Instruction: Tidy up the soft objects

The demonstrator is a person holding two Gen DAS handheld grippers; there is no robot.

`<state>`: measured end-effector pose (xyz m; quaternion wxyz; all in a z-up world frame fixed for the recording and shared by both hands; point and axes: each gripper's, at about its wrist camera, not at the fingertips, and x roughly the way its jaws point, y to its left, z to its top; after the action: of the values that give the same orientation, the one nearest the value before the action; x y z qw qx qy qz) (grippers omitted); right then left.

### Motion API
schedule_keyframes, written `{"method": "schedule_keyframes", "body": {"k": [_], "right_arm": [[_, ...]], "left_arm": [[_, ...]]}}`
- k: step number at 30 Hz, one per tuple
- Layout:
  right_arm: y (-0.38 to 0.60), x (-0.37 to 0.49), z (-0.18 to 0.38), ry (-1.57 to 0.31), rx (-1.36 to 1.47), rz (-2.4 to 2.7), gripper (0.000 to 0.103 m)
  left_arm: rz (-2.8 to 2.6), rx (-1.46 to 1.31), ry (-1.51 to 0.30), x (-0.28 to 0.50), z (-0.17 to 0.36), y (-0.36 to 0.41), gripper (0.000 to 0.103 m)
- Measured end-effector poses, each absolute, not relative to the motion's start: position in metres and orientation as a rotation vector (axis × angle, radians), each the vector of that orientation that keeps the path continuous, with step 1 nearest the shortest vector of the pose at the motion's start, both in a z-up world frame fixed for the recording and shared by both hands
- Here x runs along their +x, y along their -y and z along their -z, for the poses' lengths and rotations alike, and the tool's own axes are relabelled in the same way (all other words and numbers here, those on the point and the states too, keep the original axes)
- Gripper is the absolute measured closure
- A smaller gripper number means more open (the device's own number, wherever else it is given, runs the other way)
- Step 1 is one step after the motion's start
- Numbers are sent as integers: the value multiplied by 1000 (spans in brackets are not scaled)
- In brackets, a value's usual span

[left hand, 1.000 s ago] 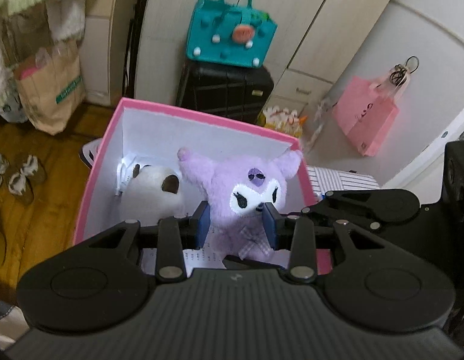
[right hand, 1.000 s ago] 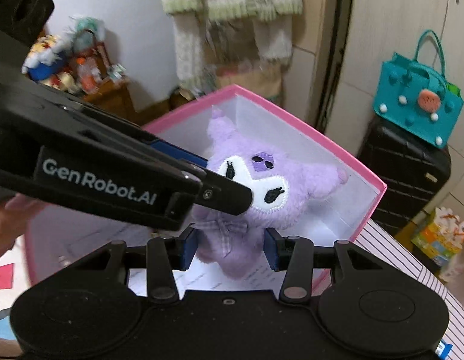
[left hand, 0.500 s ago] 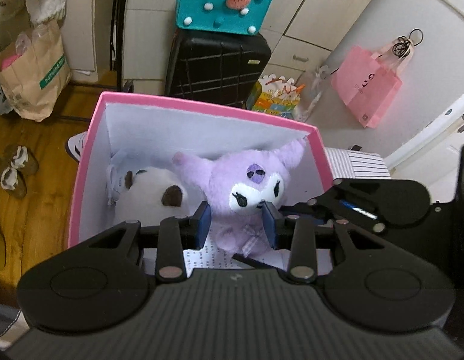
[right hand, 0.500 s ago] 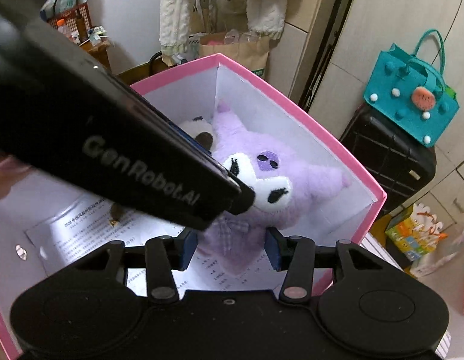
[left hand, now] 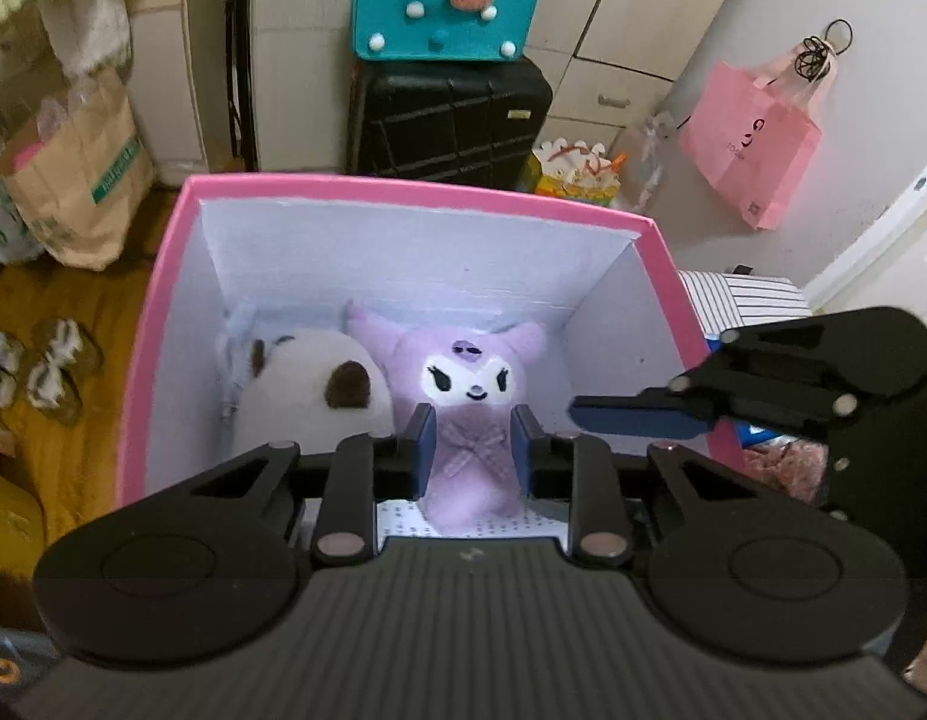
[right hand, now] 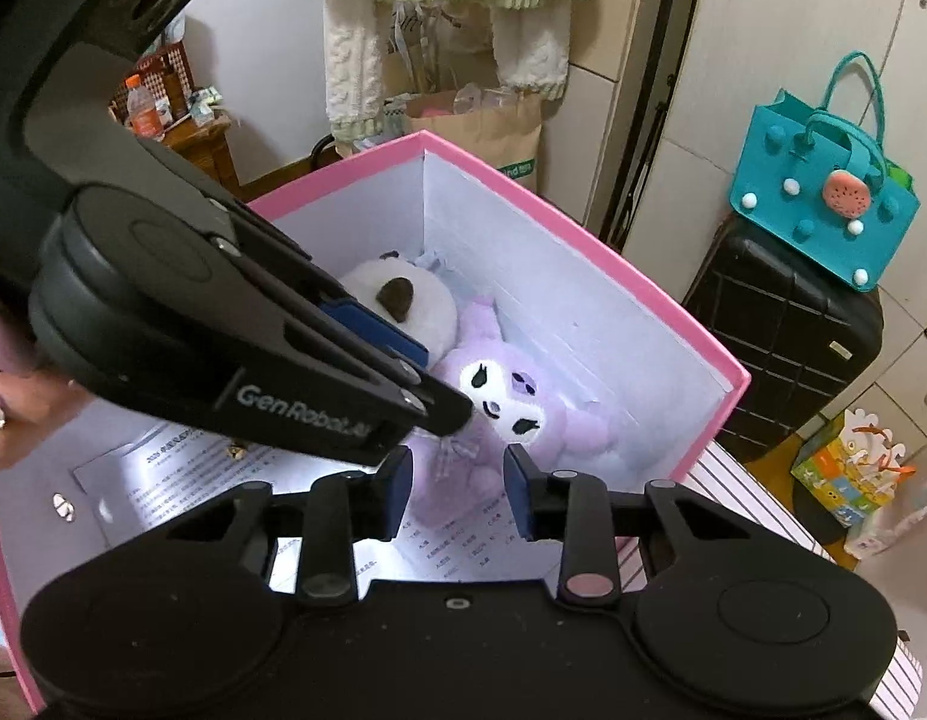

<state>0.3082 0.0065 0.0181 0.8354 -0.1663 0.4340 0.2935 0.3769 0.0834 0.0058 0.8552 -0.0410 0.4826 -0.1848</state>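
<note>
I see a big pink box [left hand: 163, 324] with smooth white walls inside. It fills the middle of both views. A fluffy purple plush [left hand: 469, 378] sits in it, in the middle of the left wrist view. It has pointy ears, a white face patch, and a checked bow on its chest. Just beside it, to the left, lies a round white plush [left hand: 307, 390] with dark brown ears. The two soft toys touch. Both sit near the far wall of the box. A flat printed paper sheet [right hand: 163, 480] lies on the box floor under them.

My left gripper [left hand: 470, 450] has hard black arms and flat blue pads. Its jaws have just been closing, and the pads now pinch the purple toy's soft body, one on each side of the bow. In the right wrist view this gripper [right hand: 439, 414] reaches in from the left of the frame, and its tip is at the toy's neck.

My right gripper [right hand: 457, 489] has also just been closing. Its pads stand a little apart, with the toy's lower body seen between them, and I cannot tell if they press on it.

At the top of the left view a teal felt bag [left hand: 445, 0] with little pom-poms sits on a ribbed black suitcase [left hand: 451, 114]. A pink shopping bag [left hand: 751, 138] hangs at the upper right. A brown paper bag [left hand: 79, 174] stands at the left.
</note>
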Motion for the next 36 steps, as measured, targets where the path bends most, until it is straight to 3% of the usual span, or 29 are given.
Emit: {"method": "schedule_keyframes", "body": {"k": [9, 19, 23, 36], "right_arm": [[40, 262, -59, -827, -166, -704, 65], [79, 195, -99, -732, -95, -740, 63], [88, 170, -111, -702, -120, -735, 62], [130, 105, -132, -635, -167, -696, 59]], "left_arm": [[391, 12, -903, 325, -53, -88, 76], [415, 155, -815, 235, -113, -65, 62], [428, 186, -763, 199, -134, -53, 62], [474, 253, -672, 115, -153, -17, 53]]}}
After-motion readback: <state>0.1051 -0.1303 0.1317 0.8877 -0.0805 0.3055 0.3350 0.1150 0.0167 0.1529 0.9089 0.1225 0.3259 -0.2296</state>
